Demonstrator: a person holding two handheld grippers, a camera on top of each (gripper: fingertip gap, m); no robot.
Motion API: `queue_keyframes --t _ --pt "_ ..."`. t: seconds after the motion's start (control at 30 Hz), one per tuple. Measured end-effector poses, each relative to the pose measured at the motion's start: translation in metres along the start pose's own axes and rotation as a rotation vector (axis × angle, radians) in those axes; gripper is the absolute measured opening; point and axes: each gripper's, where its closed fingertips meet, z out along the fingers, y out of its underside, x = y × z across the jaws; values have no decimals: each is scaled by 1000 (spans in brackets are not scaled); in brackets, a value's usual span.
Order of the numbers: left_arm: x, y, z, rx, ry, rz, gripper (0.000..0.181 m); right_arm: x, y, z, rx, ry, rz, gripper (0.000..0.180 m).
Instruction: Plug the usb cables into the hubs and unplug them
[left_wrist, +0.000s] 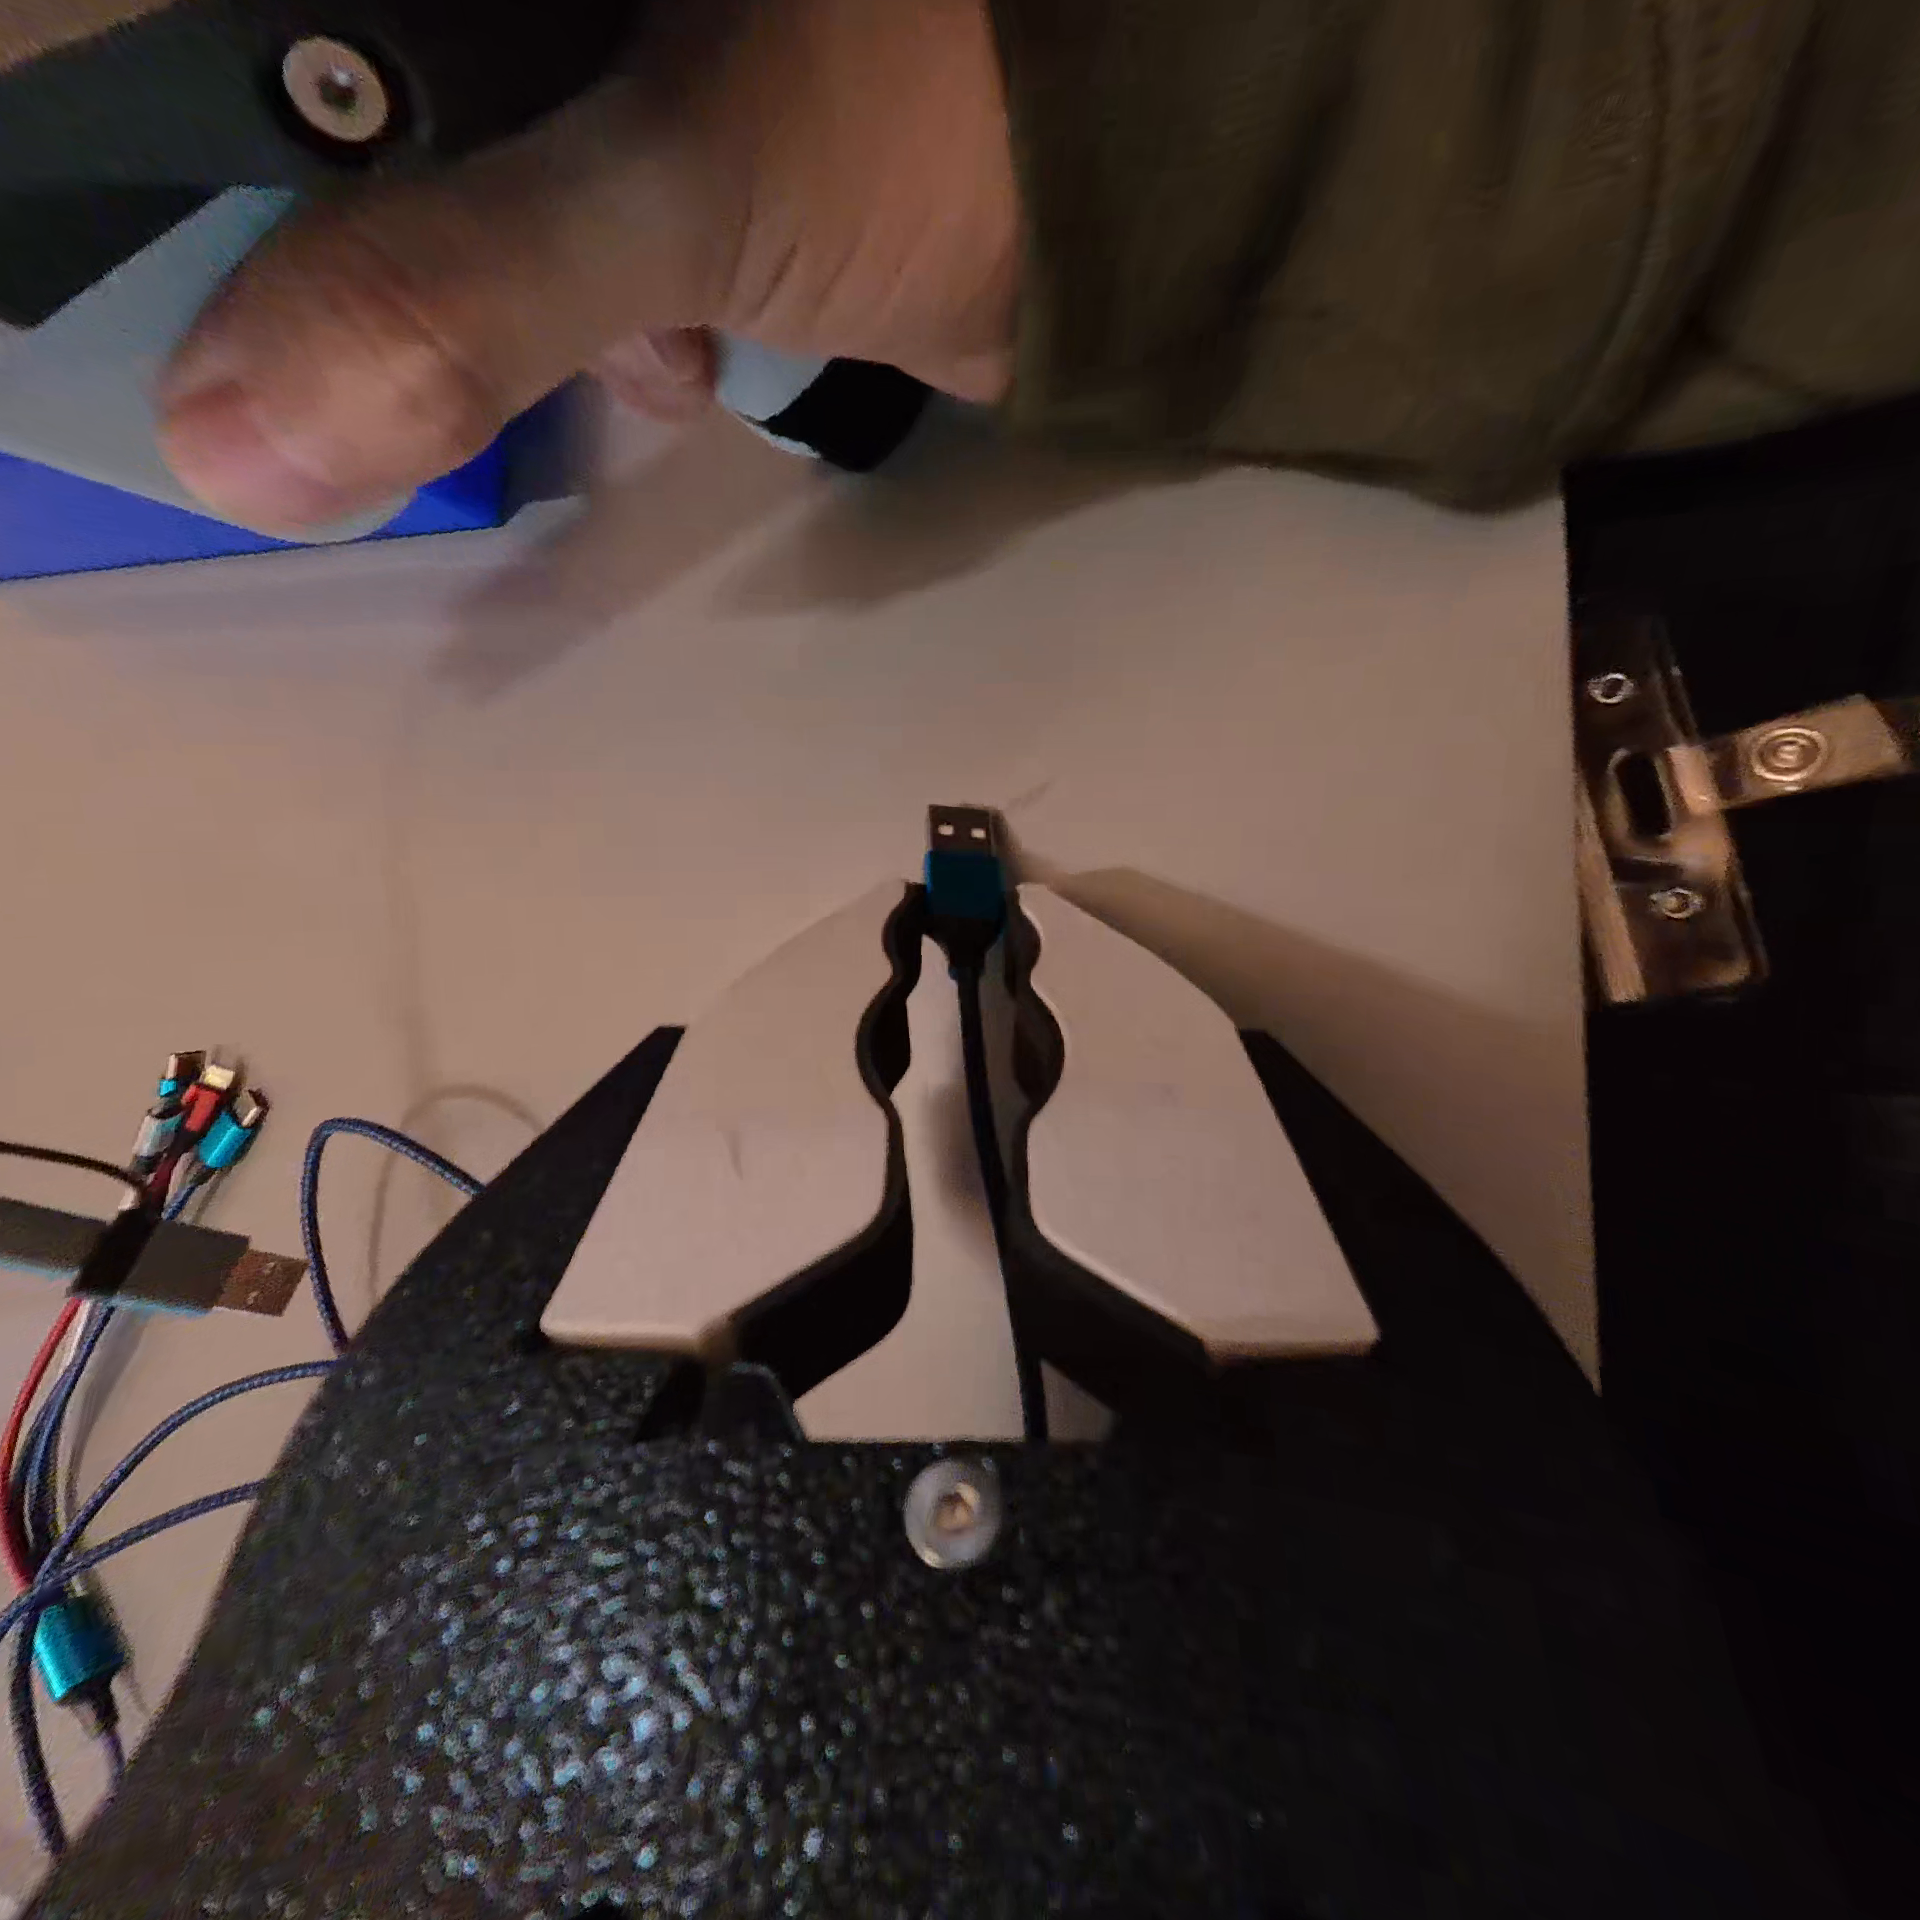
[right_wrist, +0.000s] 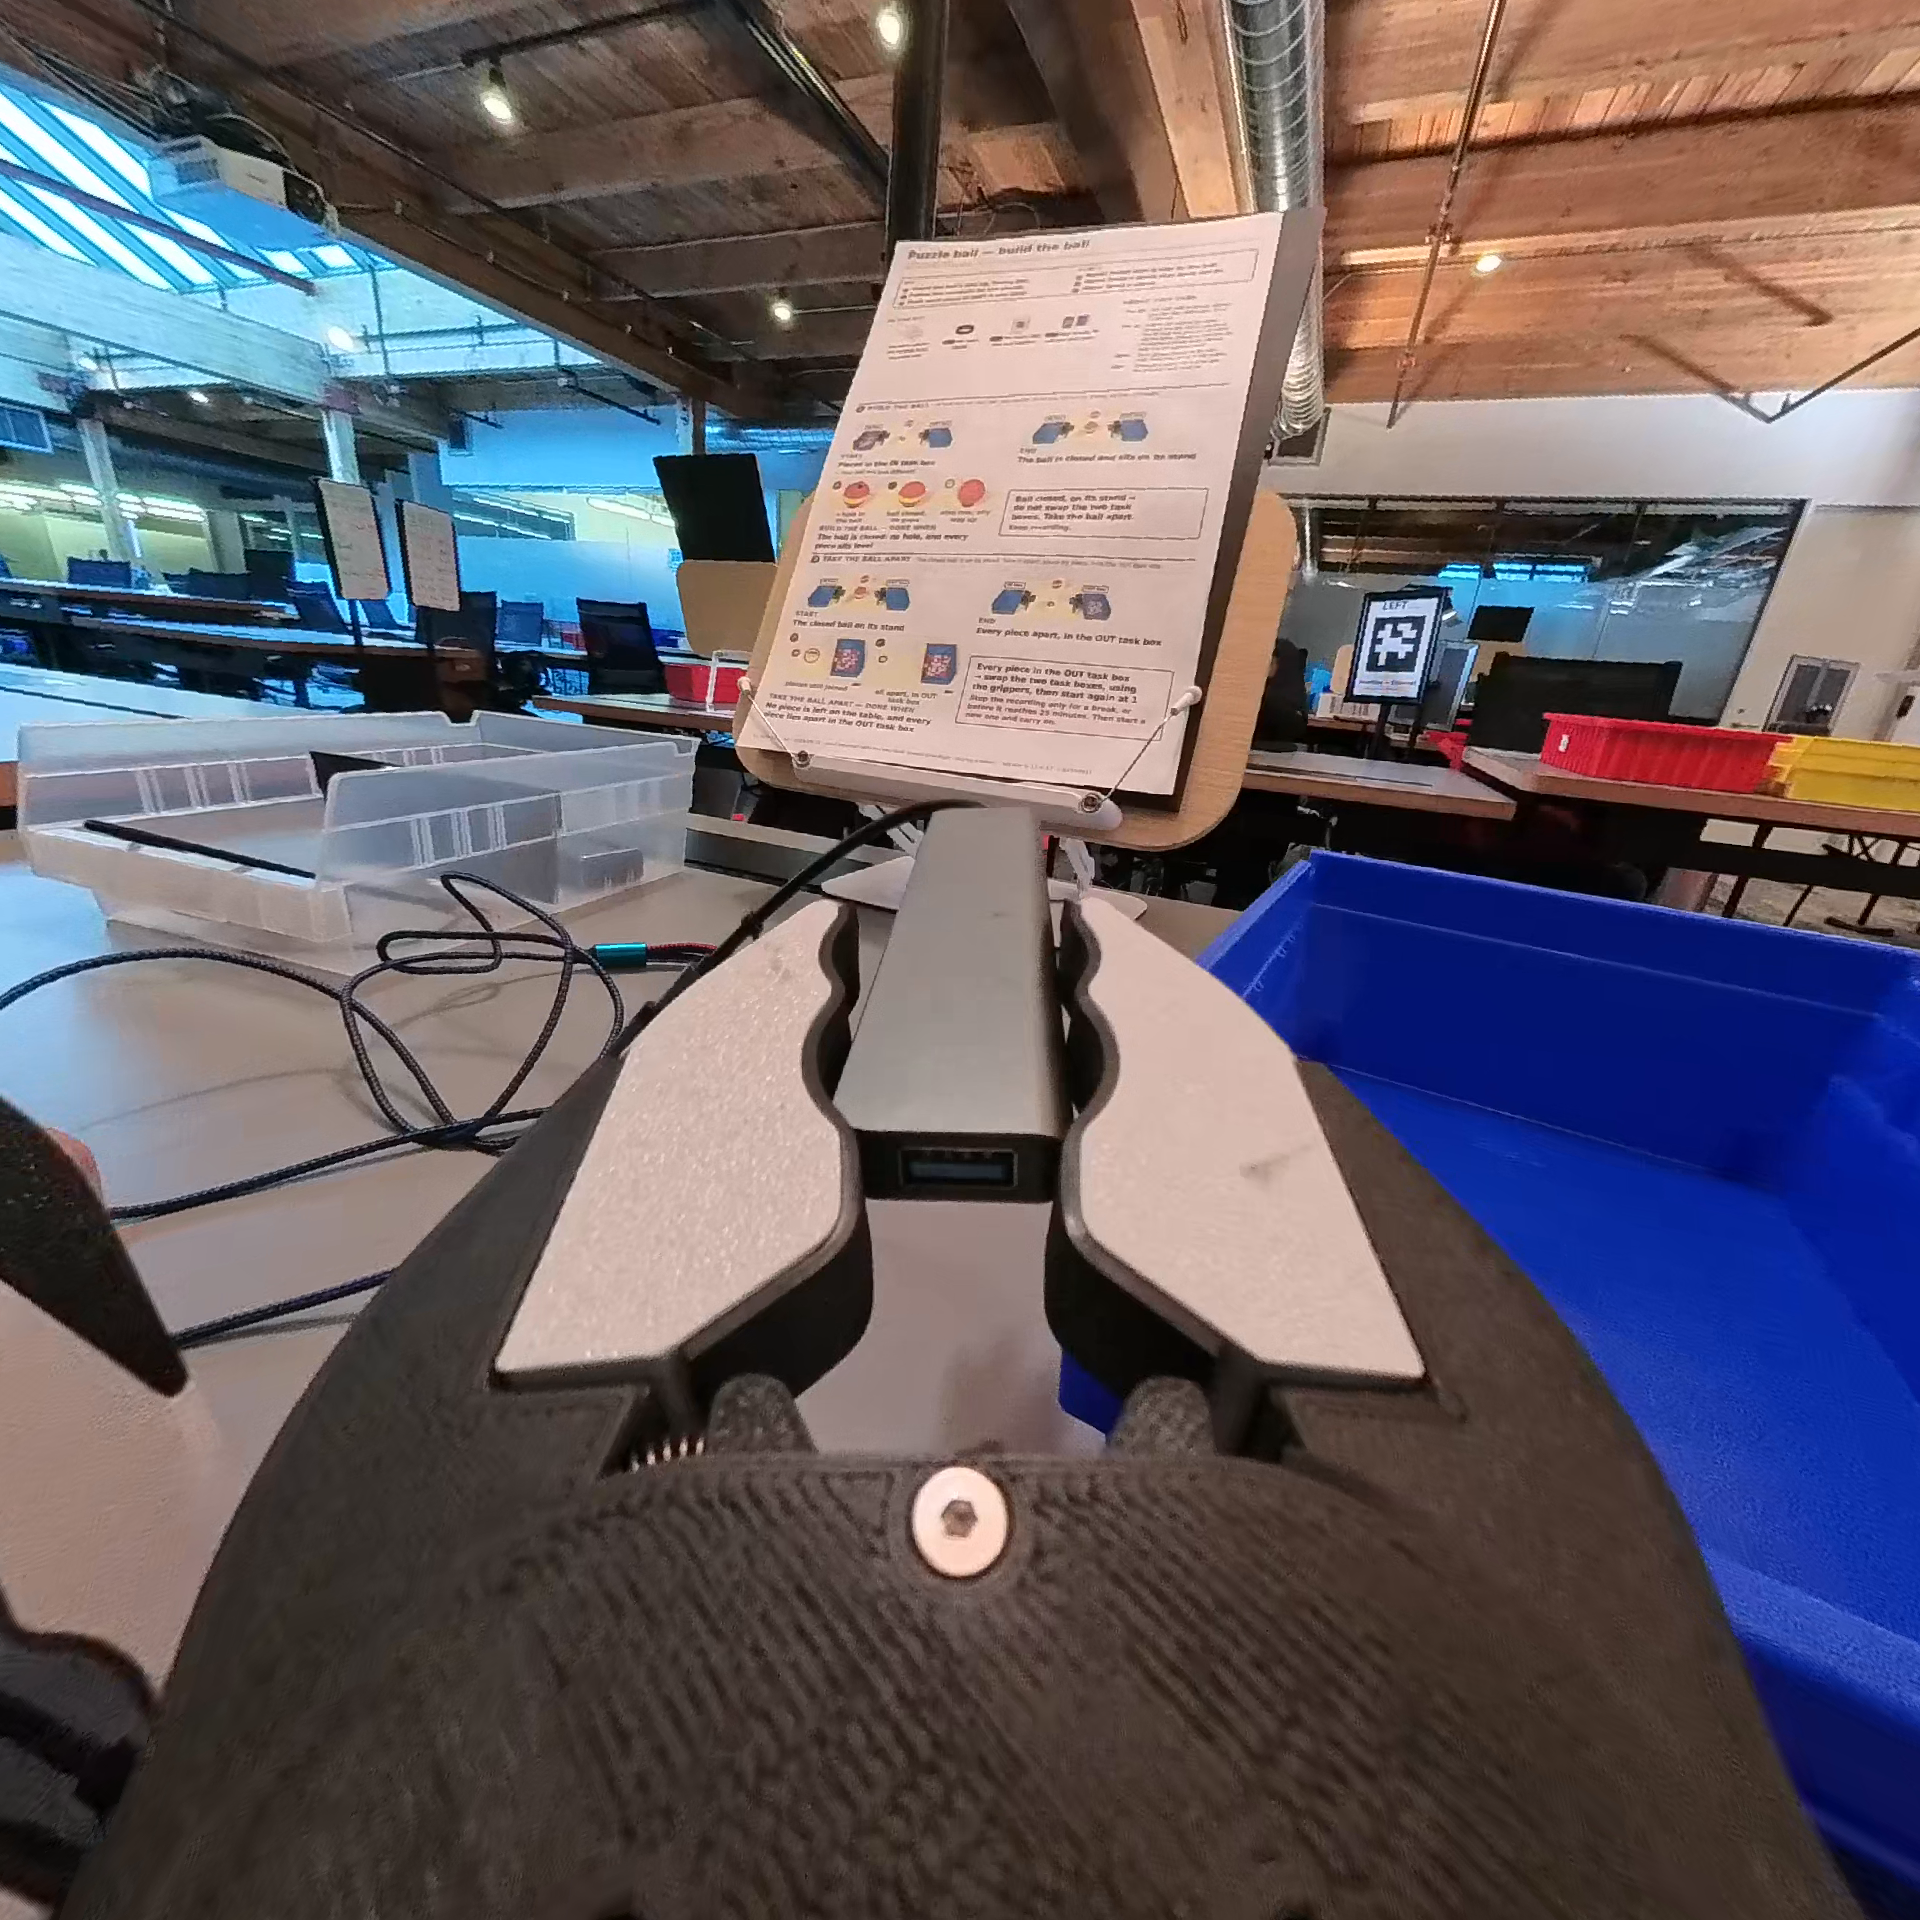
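Note:
My left gripper (left_wrist: 961, 904) is shut on a USB cable's blue-sleeved plug (left_wrist: 966, 868); its metal end sticks out past the fingertips above the pale table (left_wrist: 727, 779), and its dark cord runs back between the fingers. My right gripper (right_wrist: 956, 935) is shut on a grey USB hub (right_wrist: 961, 997), held lengthways, with an empty USB port (right_wrist: 956, 1169) facing the camera. The hub's cord (right_wrist: 821, 862) leaves its far end. A second hub's plug end (left_wrist: 208, 1273) lies at the left, beside a bundle of small connectors (left_wrist: 203, 1117).
Braided cables (right_wrist: 457, 1029) loop over the table at the left. A blue bin (right_wrist: 1610, 1091) stands at the right, a clear plastic tray (right_wrist: 343, 800) at back left, and an instruction sheet on a stand (right_wrist: 1039, 520) behind. A hand (left_wrist: 520, 260) and sleeve fill the left view's top. Some 15 cm of space lies between my two pairs of fingers.

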Motion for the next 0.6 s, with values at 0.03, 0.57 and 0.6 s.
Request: queue_keyframes --t 0.03,0.57,0.6 --pt "-2 0 0 5 -9 -1 13 0 0 0 0 -1 1 38" --pt "-134 -18 -72 468 -198 -727 14 -18 -5 -1 43 -122 92 37" --pt "-137 -15 -75 463 -217 -733 14 -21 -5 1 39 -130 85 36"
